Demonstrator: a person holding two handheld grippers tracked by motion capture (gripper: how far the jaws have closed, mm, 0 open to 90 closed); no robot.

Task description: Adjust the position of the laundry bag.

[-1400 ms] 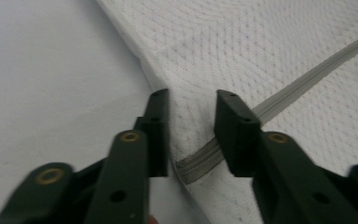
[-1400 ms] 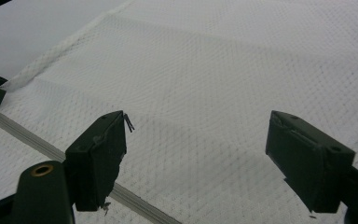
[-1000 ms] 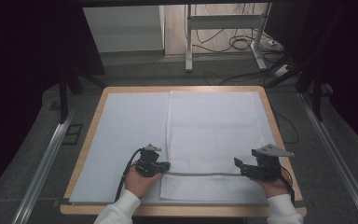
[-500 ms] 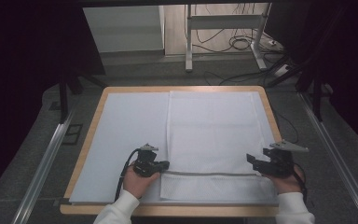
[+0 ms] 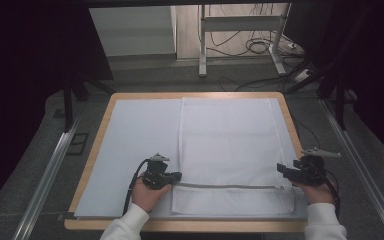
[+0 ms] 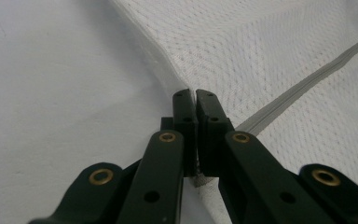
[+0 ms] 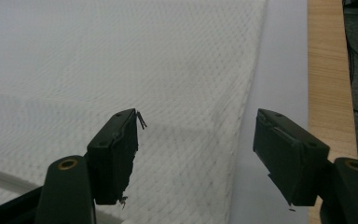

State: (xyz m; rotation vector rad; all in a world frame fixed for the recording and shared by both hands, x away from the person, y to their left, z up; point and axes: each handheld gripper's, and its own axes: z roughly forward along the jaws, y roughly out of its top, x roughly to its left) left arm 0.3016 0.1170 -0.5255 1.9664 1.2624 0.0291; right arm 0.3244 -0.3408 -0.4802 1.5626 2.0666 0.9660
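Note:
A white mesh bag (image 5: 230,140) with a grey zipper (image 5: 230,186) lies flat on a white sheet (image 5: 135,135) on the wooden table (image 5: 99,145). My left gripper (image 5: 176,176) rests at the zipper's left end. In the left gripper view it (image 6: 191,95) is shut on the bag's left seam, with the zipper (image 6: 307,84) running off to the right. My right gripper (image 5: 282,169) is at the bag's right edge near the zipper's other end. Its jaws (image 7: 196,119) stand open and have just been closing. They straddle the bag's edge (image 7: 242,116) from above, with nothing pinched.
Bare sheet (image 7: 279,70) and the table's wooden rim (image 7: 326,70) lie just right of the bag. Metal rails (image 5: 50,175) run along both sides of the table. A desk frame with loose cables (image 5: 260,45) stands on the floor beyond the far edge.
My right hand has slid to the right, from over the bag's near right part out to its right edge. The left gripper and the bag have stayed put.

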